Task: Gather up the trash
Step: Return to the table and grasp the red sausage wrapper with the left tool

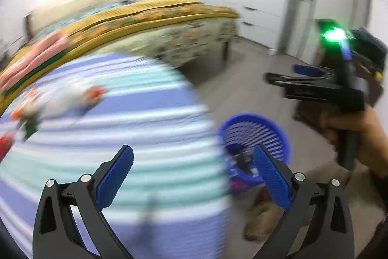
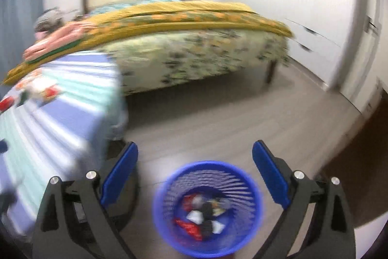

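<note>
A: The trash [image 2: 201,215] is seen lying in the blue basket [image 2: 252,188] on the floor [image 2: 218,118] — red, white and dark scraps, blurred.

B: More scraps [image 1: 55,101] are spotted on the striped table [image 1: 145,137], red and white wrappers near its far edge; what they are cannot be made out.

A: The right gripper [image 2: 195,169] is held above the basket, jaws spread wide, nothing caught between them.

B: The left gripper [image 1: 194,174] is held over the table's edge, jaws likewise released and empty. The basket [image 1: 264,132] is seen just beside the table.

A: In the left view, the right gripper [image 1: 286,75] is carried by a hand [image 1: 363,132].

B: Behind everything, a bed [image 2: 194,45] is covered by a yellow floral blanket, with white cabinets [image 2: 303,4] along the wall.
</note>
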Demonstrator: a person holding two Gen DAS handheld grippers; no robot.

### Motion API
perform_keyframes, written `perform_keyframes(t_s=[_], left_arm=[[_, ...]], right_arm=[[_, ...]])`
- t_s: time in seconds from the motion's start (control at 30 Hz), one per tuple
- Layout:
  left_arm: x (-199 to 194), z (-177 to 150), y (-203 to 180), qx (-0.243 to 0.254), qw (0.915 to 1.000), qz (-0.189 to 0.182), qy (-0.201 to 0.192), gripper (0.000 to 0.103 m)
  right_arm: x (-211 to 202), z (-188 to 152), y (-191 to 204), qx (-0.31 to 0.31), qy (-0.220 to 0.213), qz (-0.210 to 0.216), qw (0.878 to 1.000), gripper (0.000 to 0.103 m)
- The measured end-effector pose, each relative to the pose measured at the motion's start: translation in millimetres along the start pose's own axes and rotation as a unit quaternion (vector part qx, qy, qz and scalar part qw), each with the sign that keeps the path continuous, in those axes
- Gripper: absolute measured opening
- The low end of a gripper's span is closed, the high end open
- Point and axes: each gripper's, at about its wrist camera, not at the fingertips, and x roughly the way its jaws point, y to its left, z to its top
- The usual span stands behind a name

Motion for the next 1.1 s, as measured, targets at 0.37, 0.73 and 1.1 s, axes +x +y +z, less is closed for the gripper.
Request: perform_keyframes(t_s=[0.37,0.73,1.1], left_arm=[[-52.9,-66.9,192.8,-0.084,0.9872,0.114,0.074,0.098],[-53.7,-84.5,244.0,-0.088,0.9863,0.103,0.094,0.098],[-65.9,-35.3,328.2,-0.046,0.9905,0.113,0.063,0.098]], right_arm=[[-12.9,-11.5,237.5,-0.158,0.053,0.193,0.967,0.093],[39.5,-2.9,322.5,-0.185,0.113,0.199,0.956,0.095],[38.0,-6.5,320.8,-0.191,0.117,0.198,0.954,0.098]])
